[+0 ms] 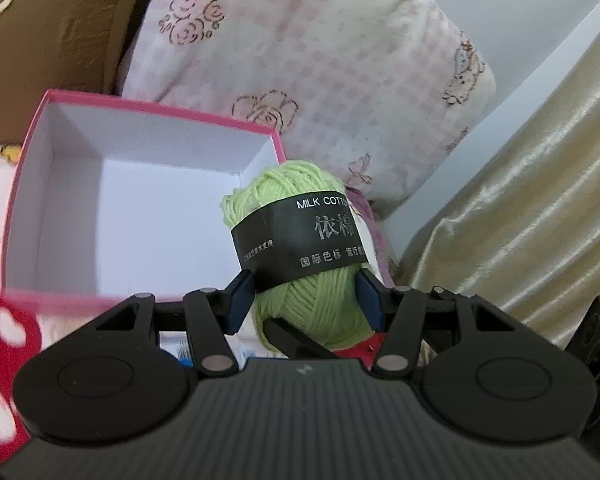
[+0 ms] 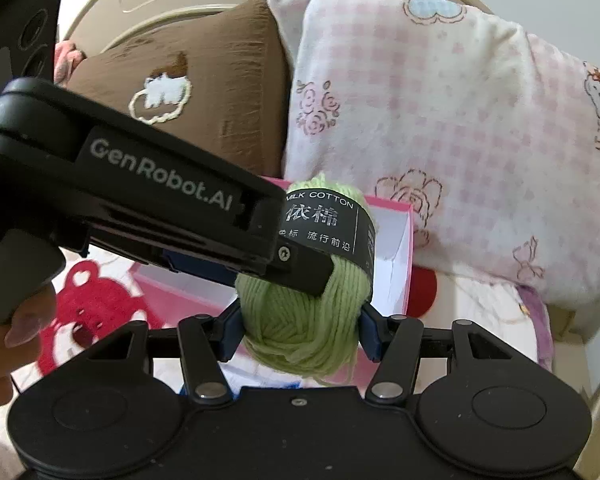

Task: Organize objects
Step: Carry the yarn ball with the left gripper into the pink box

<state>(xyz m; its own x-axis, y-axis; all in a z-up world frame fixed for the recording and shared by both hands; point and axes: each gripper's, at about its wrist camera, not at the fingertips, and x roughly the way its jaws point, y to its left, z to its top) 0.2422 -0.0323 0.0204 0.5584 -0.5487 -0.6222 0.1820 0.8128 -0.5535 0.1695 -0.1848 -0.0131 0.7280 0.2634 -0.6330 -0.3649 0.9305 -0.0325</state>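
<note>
A light green yarn ball (image 1: 315,308) with a black paper label hangs in the air, held from two sides. In the left wrist view my left gripper (image 1: 305,300) is shut on it, blue pads pressing its lower half. My right gripper (image 2: 300,332) is shut on the same yarn ball (image 2: 303,328) from below. The left gripper's black finger (image 2: 300,264) crosses the ball's front in the right wrist view. An open pink box (image 1: 160,110) with a white inside lies just behind and left of the ball; its far corner (image 2: 395,204) shows beside the yarn.
A pink-checked pillow (image 1: 339,60) and a brown pillow (image 2: 220,92) lean behind the box. Bedding with red bear prints (image 2: 96,308) lies underneath. A golden curtain (image 1: 539,200) hangs on the right. A person's hand (image 2: 16,328) grips the left handle.
</note>
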